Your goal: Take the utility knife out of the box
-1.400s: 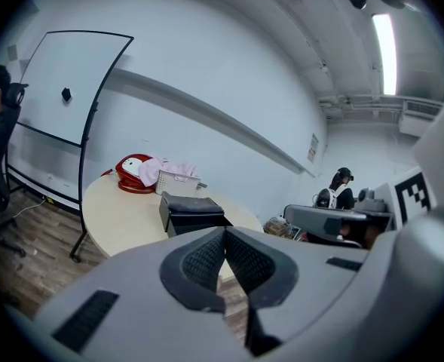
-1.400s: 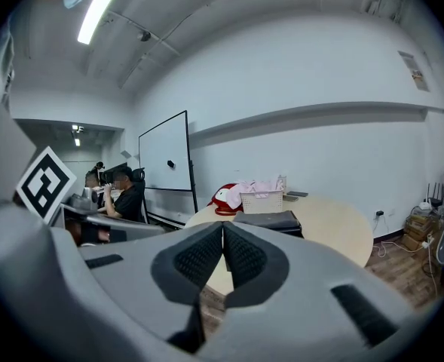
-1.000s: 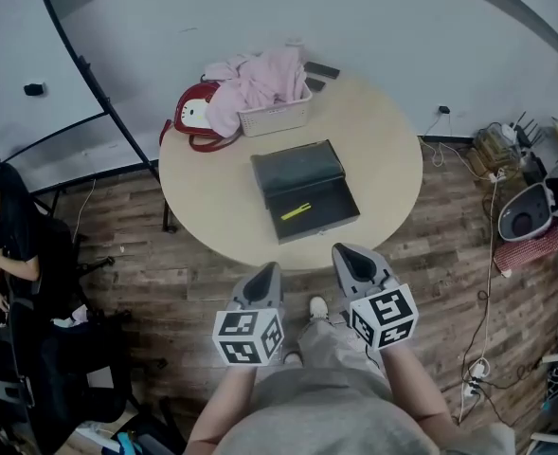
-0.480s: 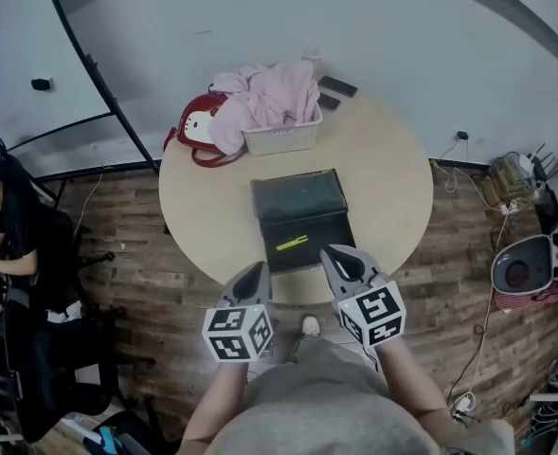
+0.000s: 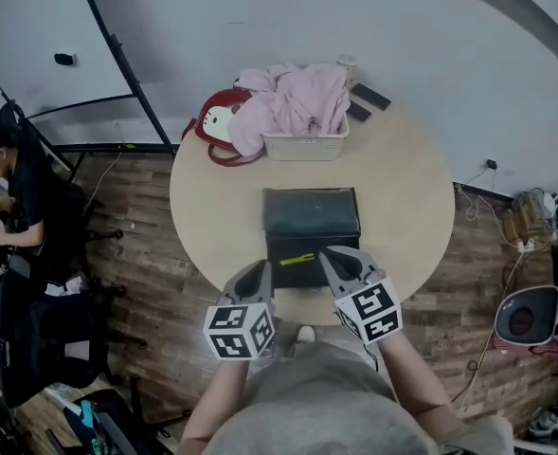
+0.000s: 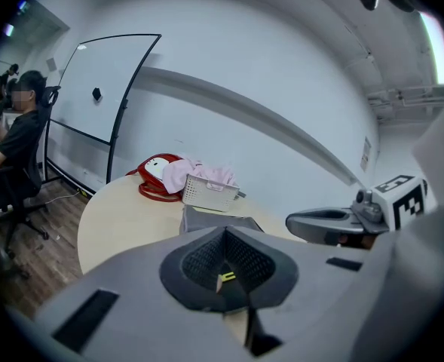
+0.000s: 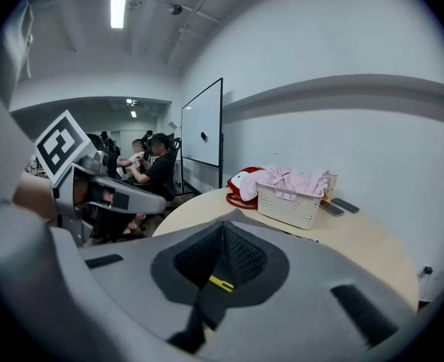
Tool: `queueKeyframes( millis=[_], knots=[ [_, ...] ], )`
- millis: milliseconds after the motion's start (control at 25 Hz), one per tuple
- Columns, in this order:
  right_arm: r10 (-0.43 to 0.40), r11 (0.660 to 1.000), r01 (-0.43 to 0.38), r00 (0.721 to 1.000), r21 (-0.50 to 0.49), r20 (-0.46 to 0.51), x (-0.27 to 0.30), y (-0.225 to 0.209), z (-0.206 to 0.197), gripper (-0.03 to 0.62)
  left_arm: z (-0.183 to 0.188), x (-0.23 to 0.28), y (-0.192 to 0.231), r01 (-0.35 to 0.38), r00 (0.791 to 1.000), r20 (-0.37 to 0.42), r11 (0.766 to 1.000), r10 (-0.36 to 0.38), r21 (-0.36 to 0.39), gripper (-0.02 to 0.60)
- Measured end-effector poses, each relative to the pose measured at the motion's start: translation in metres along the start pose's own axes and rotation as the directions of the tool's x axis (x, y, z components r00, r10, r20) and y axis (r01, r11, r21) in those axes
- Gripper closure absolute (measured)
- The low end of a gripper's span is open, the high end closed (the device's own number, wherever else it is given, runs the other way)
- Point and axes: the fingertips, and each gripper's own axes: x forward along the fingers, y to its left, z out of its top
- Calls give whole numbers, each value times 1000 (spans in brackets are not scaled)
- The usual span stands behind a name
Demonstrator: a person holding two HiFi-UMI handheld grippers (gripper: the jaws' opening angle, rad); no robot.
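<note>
The left claw (image 5: 257, 272) has its jaws pressed together and grips nothing; in the left gripper view (image 6: 223, 232) only a thin slit shows between them, and through it a speck of the yellow knife (image 6: 225, 278) beyond. The right claw (image 5: 334, 255) is likewise closed and empty, its jaws meeting along one seam in the right gripper view (image 7: 223, 231), with the knife (image 7: 222, 283) seen through the notch below. Both claws point forward and slightly down at the near edge of the round desk (image 5: 212, 207). The dark box (image 5: 312, 214) lies open in the middle of the desk, lid towards the wall. The knife (image 5: 297, 259) lies in the near half of the box, between the two claw tips in the head view. The left tip is just beside the box's near left corner and the right tip overlaps its near right part; whether either touches it cannot be told. A white basket (image 5: 307, 146) stands behind the box.
</note>
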Motion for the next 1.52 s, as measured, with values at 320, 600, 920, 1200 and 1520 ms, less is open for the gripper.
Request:
queueKeyframes(
  millis=[320, 600, 920, 1200, 1520],
  knots=[
    [130, 983, -144, 984, -118, -121, 47, -3, -26, 592, -7, 16, 16, -84, 996, -10, 996, 83, -41, 578],
    [180, 942, -247, 942, -226, -283, 76, -3, -65, 592, -13, 19, 30, -131, 991, -18, 989, 130, -74, 578],
    [208, 860, -392, 854, -326, -477, 100, 0, -113, 592, -21, 20, 34, -165, 986, -31, 981, 163, -101, 578],
    [242, 814, -489, 775, -313, -584, 110, 5, -140, 588, -22, 21, 38, -179, 984, -37, 978, 176, -107, 577],
    [258, 776, -560, 702, -290, -664, 111, 13, -164, 494, -27, 16, 39, -190, 982, -44, 976, 186, -111, 578]
  ],
)
